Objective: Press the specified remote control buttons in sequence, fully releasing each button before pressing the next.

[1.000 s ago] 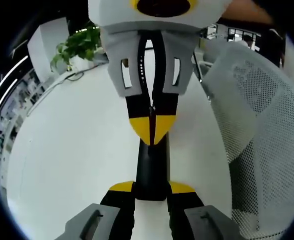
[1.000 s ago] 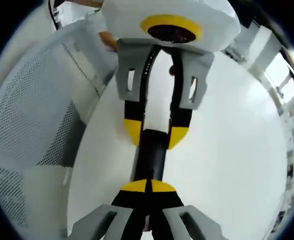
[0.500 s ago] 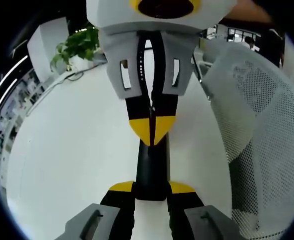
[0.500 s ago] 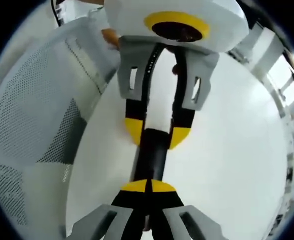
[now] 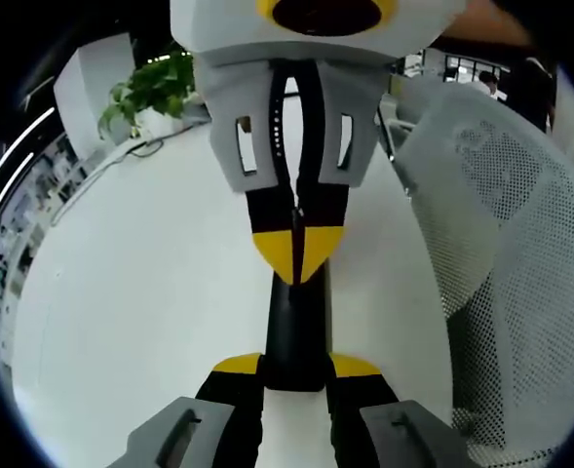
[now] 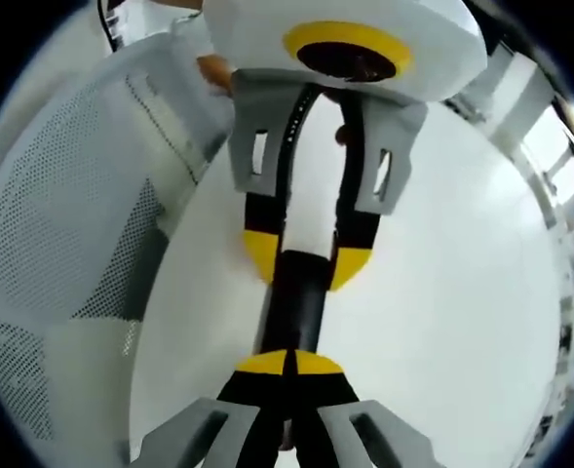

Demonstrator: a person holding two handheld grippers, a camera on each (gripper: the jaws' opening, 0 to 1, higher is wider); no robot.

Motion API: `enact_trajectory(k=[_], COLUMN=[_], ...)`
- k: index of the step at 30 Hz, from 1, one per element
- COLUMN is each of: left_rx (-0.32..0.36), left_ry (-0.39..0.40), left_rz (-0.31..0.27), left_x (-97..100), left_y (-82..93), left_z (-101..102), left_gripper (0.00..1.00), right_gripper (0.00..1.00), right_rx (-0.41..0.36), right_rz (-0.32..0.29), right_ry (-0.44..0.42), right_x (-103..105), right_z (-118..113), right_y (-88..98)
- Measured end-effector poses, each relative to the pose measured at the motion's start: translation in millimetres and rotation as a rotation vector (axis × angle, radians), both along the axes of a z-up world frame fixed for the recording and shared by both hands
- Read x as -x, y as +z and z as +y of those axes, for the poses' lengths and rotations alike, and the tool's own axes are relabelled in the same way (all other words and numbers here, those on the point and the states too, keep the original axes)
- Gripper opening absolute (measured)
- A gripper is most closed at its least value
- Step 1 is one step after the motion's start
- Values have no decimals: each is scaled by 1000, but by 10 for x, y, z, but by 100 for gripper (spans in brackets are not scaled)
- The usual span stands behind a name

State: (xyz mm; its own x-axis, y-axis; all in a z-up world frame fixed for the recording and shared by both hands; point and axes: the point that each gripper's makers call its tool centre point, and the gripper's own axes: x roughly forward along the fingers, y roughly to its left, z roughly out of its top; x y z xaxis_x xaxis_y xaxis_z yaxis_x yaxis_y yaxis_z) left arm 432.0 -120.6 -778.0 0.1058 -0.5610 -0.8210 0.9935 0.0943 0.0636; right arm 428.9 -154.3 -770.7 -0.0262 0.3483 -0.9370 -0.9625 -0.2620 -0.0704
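Nothing is changing over the last second: my left tool (image 5: 294, 366) is pinching the black remote (image 5: 296, 327) above the tabletop (image 5: 140, 312), and my right tool (image 6: 287, 366), pressed together, is keeping on its far end.

left tongs (image 6: 306, 255) shifted slightly in the right gripper view, remote (image 6: 296, 302) unmoved

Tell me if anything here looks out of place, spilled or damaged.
Nothing stands out. The left gripper clamps the remote squarely between its jaws, the right gripper is shut with its tips at the remote, and the table shows no spill or damage.
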Motion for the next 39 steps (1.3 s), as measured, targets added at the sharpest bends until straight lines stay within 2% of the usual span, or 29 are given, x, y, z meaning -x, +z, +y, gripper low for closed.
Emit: enact_trajectory(k=[14, 39], left_rx=[-2, -2], left_ry=[1, 3], left_rz=[-1, -2], left_x=[-1, 4], left_y=[0, 1], left_z=[3, 7], left_gripper=[24, 24], right_gripper=[0, 0], right_rx=[-43, -52], right_rz=[1, 9], right_ry=[-36, 0], right_x=[-32, 28], right_z=[15, 151], right_y=[78, 43])
